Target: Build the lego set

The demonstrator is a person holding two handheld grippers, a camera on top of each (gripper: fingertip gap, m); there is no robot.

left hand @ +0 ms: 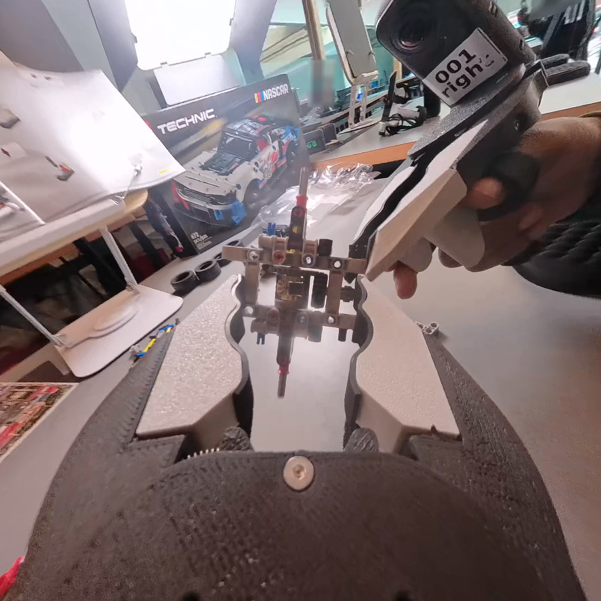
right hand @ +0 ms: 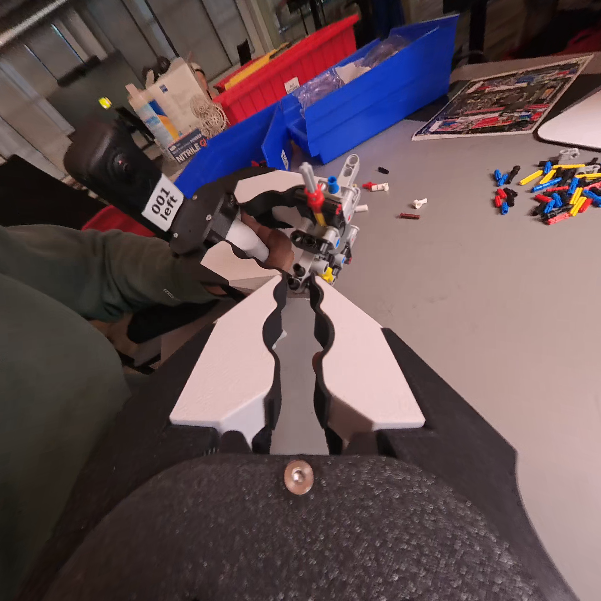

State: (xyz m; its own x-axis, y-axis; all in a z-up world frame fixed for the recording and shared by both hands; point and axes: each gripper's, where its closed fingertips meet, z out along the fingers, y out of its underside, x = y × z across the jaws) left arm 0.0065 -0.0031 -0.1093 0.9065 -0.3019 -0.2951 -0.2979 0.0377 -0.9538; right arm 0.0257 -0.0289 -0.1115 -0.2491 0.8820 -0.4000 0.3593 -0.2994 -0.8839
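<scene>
Grey plastic beams make up the small brick assembly [left hand: 294,286], held off the grey table [left hand: 487,357] at the centre of the left wrist view. The left gripper [left hand: 297,304] clamps it by its sides, a black pad pressed on each outer edge of the frame. The right gripper [right hand: 298,286] comes in from the upper right of that view, its fingers nearly closed and pinching the frame's corner, where a black pin [right hand: 292,283] sits.

The frame already carries gears, a long axle with red bushes and several pins, so a good part is built. A heap of loose pins [right hand: 559,195] lies at the right edge of the right wrist view, black tyres [left hand: 198,273] wait at mid-left of the left one, beside the kit box [left hand: 227,156]; much looks unbuilt.
</scene>
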